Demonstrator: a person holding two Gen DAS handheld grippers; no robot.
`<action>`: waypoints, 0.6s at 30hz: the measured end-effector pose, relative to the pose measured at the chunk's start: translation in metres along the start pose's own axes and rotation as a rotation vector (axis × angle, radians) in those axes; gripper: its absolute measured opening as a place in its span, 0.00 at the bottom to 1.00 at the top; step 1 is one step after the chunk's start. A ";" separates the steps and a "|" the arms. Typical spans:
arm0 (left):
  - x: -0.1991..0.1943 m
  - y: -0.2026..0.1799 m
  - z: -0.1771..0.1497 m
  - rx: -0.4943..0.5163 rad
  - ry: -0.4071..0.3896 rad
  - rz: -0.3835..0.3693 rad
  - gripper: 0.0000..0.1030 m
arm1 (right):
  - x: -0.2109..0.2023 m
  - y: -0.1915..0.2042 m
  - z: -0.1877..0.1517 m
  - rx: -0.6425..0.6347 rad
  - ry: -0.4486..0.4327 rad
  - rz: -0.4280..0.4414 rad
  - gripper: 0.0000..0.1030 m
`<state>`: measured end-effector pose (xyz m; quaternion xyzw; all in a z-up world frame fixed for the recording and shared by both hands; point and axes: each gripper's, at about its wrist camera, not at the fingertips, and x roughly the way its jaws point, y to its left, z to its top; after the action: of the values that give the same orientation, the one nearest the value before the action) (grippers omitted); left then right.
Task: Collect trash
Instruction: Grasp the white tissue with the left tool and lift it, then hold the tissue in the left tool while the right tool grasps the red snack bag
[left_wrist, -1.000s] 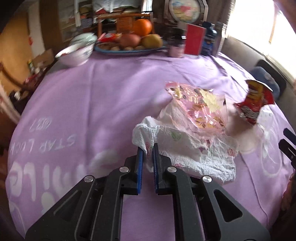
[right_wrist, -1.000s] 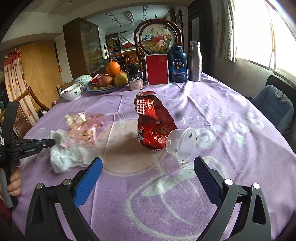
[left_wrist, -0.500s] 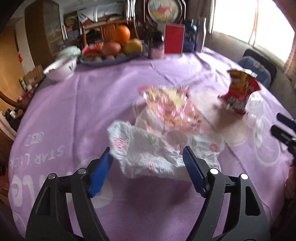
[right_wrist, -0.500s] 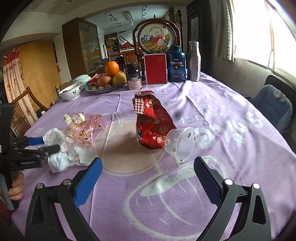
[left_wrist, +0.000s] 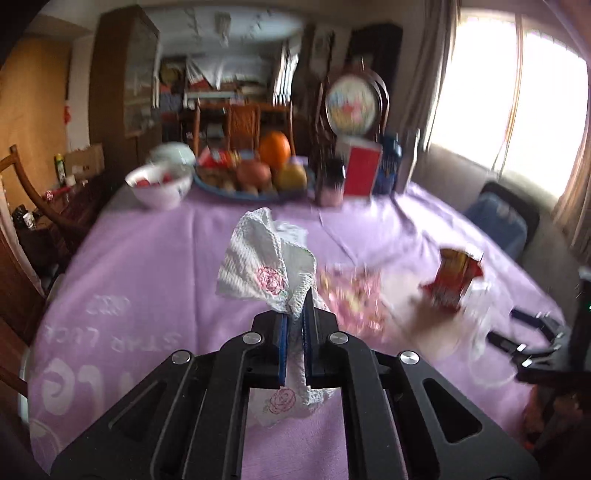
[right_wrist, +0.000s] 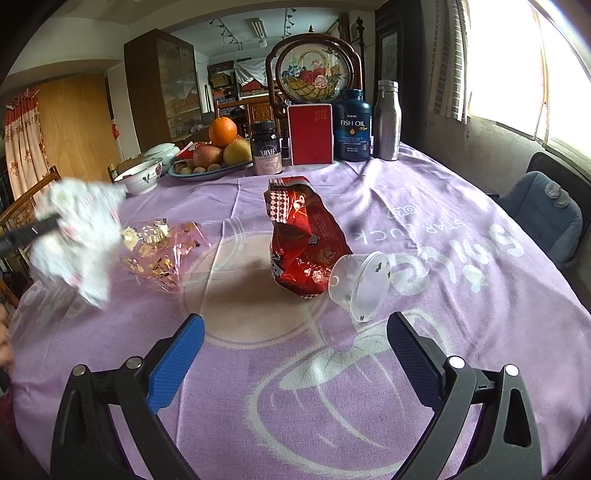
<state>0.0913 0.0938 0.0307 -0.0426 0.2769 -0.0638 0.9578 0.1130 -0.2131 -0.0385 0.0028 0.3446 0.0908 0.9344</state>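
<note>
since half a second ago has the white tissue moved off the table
Yes. In the right wrist view the white tissue has risen off the purple tablecloth, clamped in the left gripper, while the pink wrapper stays lying there.

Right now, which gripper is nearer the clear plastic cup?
Right. The right gripper, open, sits just short of the clear plastic cup; the left gripper is off to the cup's left, holding the napkin.

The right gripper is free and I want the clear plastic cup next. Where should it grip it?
The clear plastic cup lies tipped on its side, mouth toward the open right gripper, base against the red snack bag. Probably best to come from above and close across the rim's side walls, clear of the bag.
</note>
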 end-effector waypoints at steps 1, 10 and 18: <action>0.000 0.000 0.001 -0.003 -0.004 0.004 0.08 | 0.001 0.000 0.000 -0.001 0.005 -0.002 0.94; 0.024 -0.013 -0.009 0.038 0.118 -0.004 0.08 | 0.025 -0.020 0.039 0.128 0.043 0.031 0.94; 0.019 -0.005 -0.005 -0.003 0.103 -0.025 0.08 | 0.030 -0.030 0.068 0.151 -0.006 0.005 0.94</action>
<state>0.1035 0.0856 0.0170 -0.0442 0.3255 -0.0776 0.9413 0.1841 -0.2340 -0.0084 0.0746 0.3475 0.0668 0.9323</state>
